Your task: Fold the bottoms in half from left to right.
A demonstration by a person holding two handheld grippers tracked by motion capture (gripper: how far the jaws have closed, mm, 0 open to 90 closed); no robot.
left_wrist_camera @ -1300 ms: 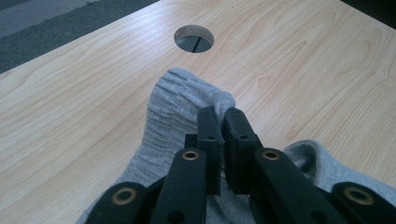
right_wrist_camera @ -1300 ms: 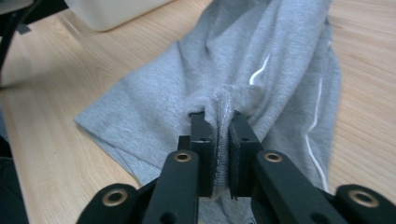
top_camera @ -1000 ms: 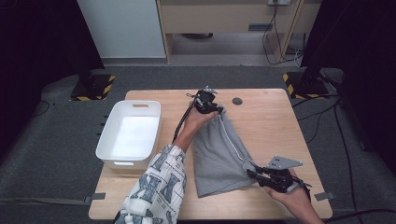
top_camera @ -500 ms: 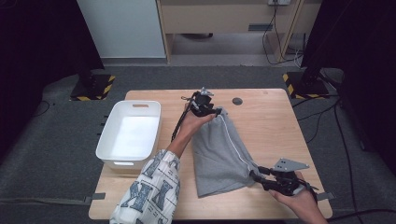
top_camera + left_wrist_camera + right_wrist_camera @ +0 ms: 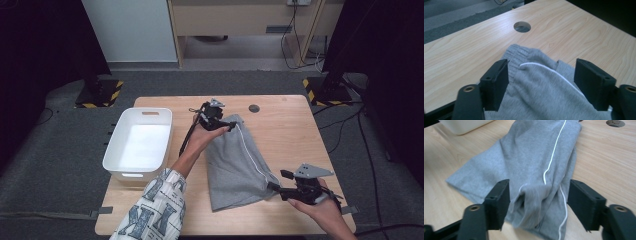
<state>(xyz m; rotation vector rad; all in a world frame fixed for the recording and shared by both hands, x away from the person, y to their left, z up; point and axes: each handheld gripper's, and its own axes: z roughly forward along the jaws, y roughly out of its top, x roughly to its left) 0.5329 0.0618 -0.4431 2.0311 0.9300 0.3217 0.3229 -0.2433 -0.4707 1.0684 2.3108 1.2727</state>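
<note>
Grey shorts (image 5: 237,165) lie lengthwise between the grippers: waistband just ahead of the left gripper (image 5: 231,125), hem before the right gripper (image 5: 272,186); both jaws, just opening, stand wide, cloth unpinched.

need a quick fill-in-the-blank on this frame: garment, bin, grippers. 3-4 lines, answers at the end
1. The grey garment has a thin ____ stripe along it.
2. The white bin sits to the ____ of the garment in the high view.
3. The jaws of the left gripper and the right gripper stand ____ around the cloth.

Missing words: white; left; open
</note>
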